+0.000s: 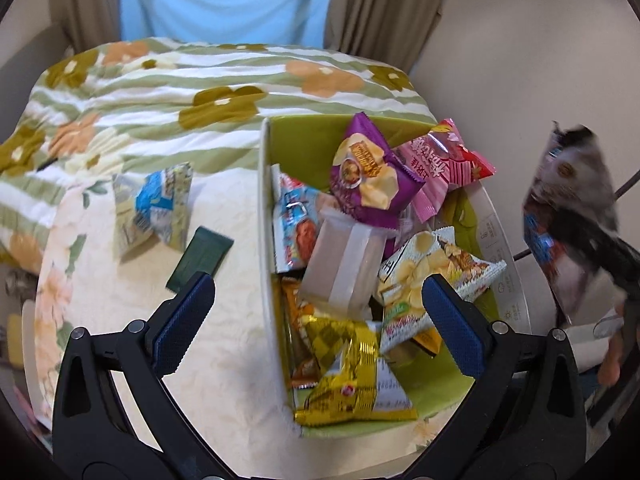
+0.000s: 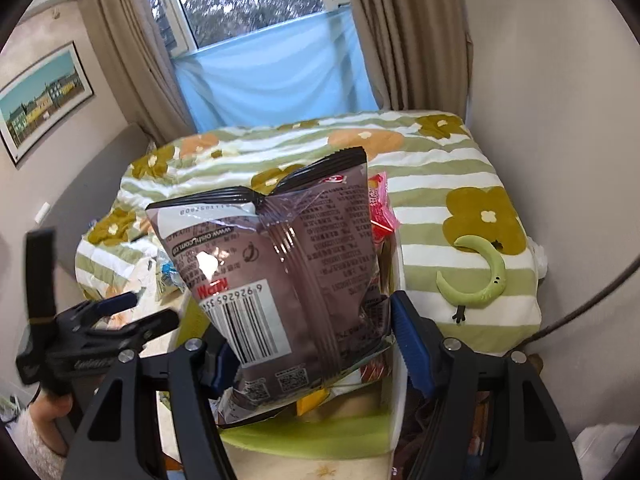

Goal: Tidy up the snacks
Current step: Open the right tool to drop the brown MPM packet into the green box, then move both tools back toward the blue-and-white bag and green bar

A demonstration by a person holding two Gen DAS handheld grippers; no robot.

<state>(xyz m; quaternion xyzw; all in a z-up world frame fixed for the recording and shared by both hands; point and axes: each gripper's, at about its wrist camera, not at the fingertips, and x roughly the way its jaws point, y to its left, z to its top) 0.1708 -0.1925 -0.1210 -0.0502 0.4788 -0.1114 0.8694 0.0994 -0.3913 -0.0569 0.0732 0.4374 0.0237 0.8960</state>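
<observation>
Right tool (image 2: 308, 344) clamped on brown crinkly snack bag (image 2: 280, 272), frame centre, above green box (image 2: 304, 438); left tool (image 1: 318, 320) wide apart, empty, over box's snacks.

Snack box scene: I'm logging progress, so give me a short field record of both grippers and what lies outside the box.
box: green box, piled with snack packets
left gripper: open, empty, over the box
right gripper: shut on brown packet
outside box: blue-white packet and dark green packet on the bedspread
</observation>
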